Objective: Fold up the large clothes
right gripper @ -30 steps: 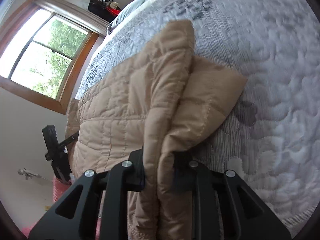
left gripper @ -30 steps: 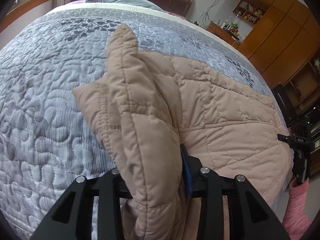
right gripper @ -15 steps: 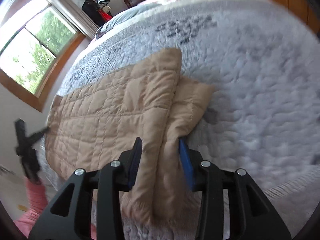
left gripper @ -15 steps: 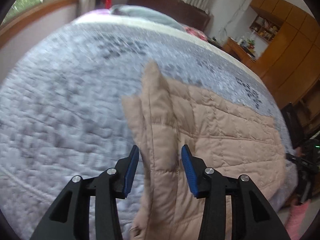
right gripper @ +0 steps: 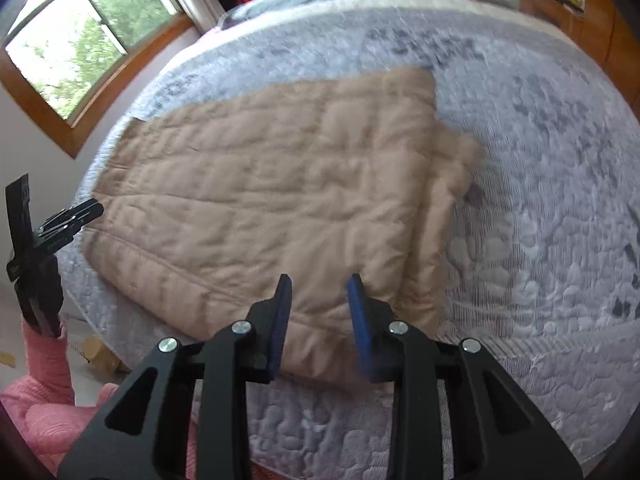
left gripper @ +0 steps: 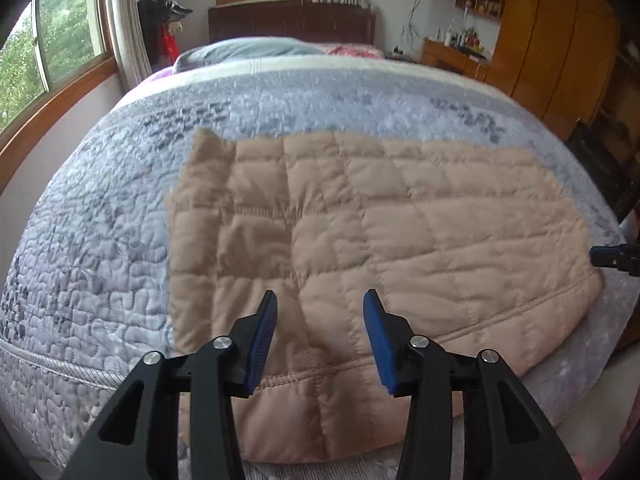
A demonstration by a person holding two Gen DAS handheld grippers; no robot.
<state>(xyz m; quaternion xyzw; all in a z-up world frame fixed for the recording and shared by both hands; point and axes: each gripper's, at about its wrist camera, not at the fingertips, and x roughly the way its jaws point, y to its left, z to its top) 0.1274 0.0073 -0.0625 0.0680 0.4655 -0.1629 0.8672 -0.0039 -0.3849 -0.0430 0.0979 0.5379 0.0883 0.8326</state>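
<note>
Both sets of fingers are released and hold nothing: the left gripper (left gripper: pixel 320 320) hangs with its blue pads apart above the near hem of the tan quilted jacket (left gripper: pixel 360 232), its jaws having just been opening, while the right gripper (right gripper: pixel 318 308) hovers over the jacket's near right corner, its jaws having just been closing with nothing between them. That jacket lies spread flat on the grey quilted bedspread (left gripper: pixel 100 240), close to the near edge of the bed, with a sleeve folded in along its left side and another doubled along its right. The padding looks springy, so the folded-in sleeves could creep open once left alone, spoiling the next fold. Its near hem overhangs the mattress edge, and a careless tug toward the person could slide the slick fabric off. A narrow pinch may catch only the top layer, dragging the folds askew.
</note>
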